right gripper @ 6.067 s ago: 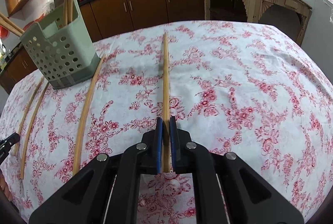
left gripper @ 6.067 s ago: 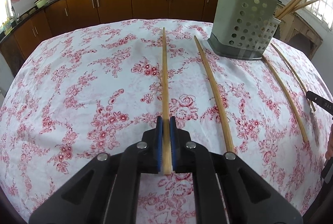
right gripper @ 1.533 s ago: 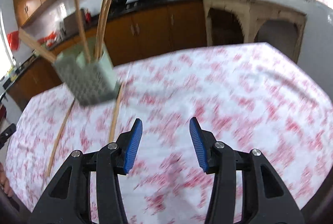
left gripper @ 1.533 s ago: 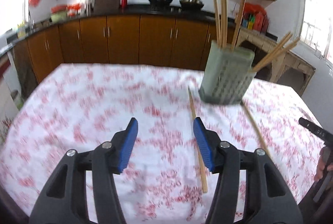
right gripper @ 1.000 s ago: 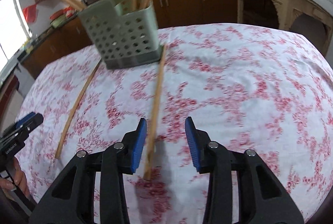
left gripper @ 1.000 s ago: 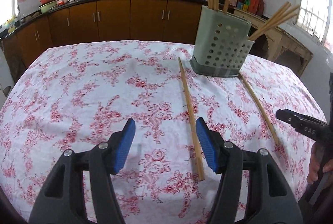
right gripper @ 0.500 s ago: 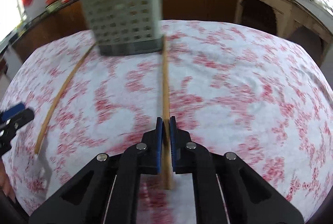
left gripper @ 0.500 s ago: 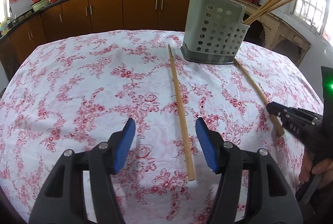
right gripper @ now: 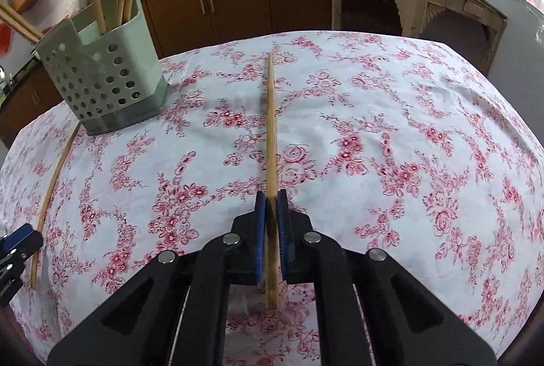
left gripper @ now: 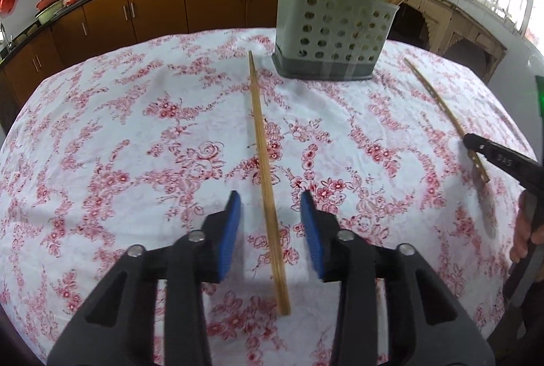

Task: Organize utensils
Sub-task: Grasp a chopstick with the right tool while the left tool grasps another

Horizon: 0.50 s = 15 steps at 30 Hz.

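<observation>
Wooden chopstick (left gripper: 263, 158) lies on the table between the left gripper's (left gripper: 271, 226) spread jaws, pointing lengthwise toward the perforated holder (left gripper: 331, 19). Right gripper (right gripper: 271, 230) pinches another chopstick (right gripper: 271, 128), pointing away, right of the holder.

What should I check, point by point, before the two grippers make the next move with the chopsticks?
1. Right gripper shut on its chopstick: ok.
2. Held chopstick clear of the cloth: cannot tell.
3. Left gripper open, one finger on each side of the other chopstick: ok.
4. Left gripper holding that chopstick: not ok, not yet closed.
5. Holder upright on the tablecloth: ok.
6. Free room in the holder: cannot tell.
</observation>
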Each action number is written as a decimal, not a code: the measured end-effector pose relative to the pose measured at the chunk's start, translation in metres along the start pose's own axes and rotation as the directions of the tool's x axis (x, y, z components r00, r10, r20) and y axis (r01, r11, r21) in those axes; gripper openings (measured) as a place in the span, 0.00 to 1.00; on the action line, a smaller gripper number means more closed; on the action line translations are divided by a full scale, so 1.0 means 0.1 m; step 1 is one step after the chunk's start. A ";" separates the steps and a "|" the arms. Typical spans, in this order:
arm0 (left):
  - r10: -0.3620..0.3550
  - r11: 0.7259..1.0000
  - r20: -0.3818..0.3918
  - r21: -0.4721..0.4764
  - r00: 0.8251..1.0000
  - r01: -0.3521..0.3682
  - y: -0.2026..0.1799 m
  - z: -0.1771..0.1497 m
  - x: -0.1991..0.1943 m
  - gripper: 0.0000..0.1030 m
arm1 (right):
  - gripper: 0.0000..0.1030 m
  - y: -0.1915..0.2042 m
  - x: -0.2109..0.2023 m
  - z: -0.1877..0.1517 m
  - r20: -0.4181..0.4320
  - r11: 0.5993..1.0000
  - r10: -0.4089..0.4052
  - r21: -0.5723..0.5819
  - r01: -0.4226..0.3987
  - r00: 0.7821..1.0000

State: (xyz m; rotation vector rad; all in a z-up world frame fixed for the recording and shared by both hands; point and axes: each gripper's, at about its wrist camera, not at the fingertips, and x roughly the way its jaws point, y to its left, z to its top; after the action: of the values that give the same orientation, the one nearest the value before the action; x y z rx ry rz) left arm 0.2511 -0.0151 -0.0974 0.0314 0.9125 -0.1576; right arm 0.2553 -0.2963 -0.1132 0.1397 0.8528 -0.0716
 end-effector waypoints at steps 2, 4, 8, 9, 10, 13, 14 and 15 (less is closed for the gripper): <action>0.037 0.999 0.008 0.023 0.999 -0.037 -0.02 0.02 0.04 0.14 | 0.07 0.01 0.00 0.00 -0.001 1.000 0.007 -0.007 -0.007 1.000; 0.030 0.999 0.002 0.013 1.000 -0.030 0.02 0.07 0.06 0.08 | 0.07 0.03 0.02 0.02 -0.005 1.000 0.015 -0.016 -0.015 1.000; 0.058 0.996 -0.001 -0.062 0.998 -0.058 0.27 0.18 0.13 0.08 | 0.07 0.07 0.04 0.04 -0.006 0.999 0.020 -0.033 -0.021 1.000; 0.052 0.996 0.000 -0.078 0.999 -0.052 0.33 0.20 0.14 0.08 | 0.07 0.07 0.05 0.04 -0.004 0.999 0.022 -0.038 -0.022 1.000; 0.045 0.995 0.002 -0.093 0.999 -0.044 0.40 0.21 0.14 0.08 | 0.08 0.08 0.06 0.04 -0.004 0.999 0.024 -0.038 -0.024 1.000; 0.016 0.994 0.017 -0.106 1.000 -0.014 0.45 0.18 0.13 0.09 | 0.08 0.06 0.07 0.05 -0.005 0.999 0.038 -0.029 -0.038 0.999; 0.015 0.994 0.017 -0.105 1.000 -0.014 0.45 0.19 0.13 0.09 | 0.08 0.06 0.07 0.05 -0.005 0.999 0.041 -0.026 -0.041 0.999; 0.017 0.994 0.017 -0.104 1.000 -0.015 0.45 0.19 0.13 0.10 | 0.08 0.05 0.08 0.05 -0.005 0.999 0.042 -0.025 -0.042 0.999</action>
State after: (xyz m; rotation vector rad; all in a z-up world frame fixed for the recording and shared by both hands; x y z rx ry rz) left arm 0.2808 0.0261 -0.0981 -0.0591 0.9018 -0.0953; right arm 0.2644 -0.2919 -0.1153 0.1339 0.8546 -0.0211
